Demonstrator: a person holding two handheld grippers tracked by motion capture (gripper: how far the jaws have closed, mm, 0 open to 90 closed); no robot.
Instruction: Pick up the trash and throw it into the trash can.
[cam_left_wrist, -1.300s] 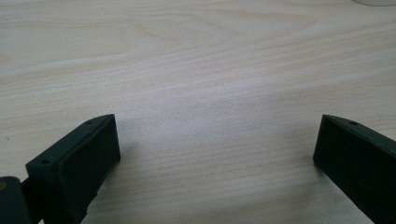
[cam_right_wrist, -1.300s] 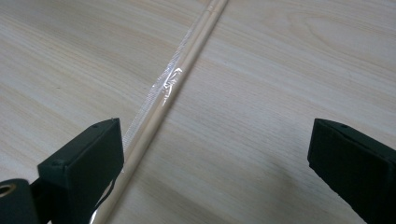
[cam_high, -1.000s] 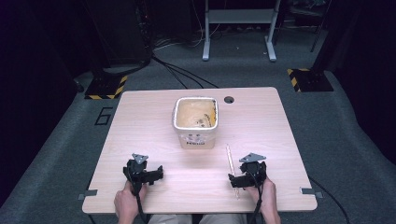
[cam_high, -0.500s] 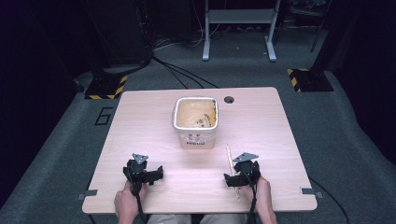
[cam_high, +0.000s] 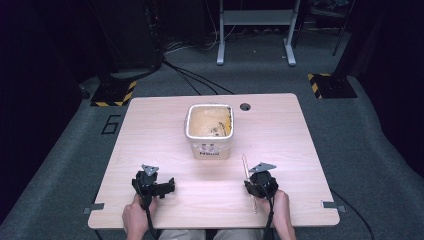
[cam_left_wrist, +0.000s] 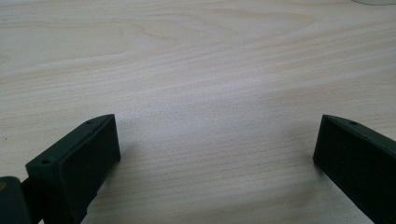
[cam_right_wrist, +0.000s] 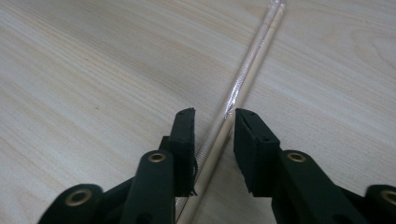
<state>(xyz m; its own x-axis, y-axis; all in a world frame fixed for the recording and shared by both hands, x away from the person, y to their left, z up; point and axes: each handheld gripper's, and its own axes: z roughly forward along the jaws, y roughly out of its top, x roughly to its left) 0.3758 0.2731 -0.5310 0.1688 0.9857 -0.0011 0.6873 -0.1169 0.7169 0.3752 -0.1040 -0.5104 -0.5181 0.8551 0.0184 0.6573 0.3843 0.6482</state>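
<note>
The right claw (cam_right_wrist: 214, 126) has slid over the thin, light stick (cam_right_wrist: 243, 79), nearly pinching its middle; the left claw (cam_left_wrist: 217, 154) is spread wide.

One desk (cam_high: 150, 130) here, and on it one square tub (cam_high: 210, 131) near the far edge's middle. Two grippers at the near edge: the left gripper (cam_high: 152, 184) and the right gripper (cam_high: 260, 184). One wrapped pair of chopsticks (cam_right_wrist: 243, 79) there too.
</note>
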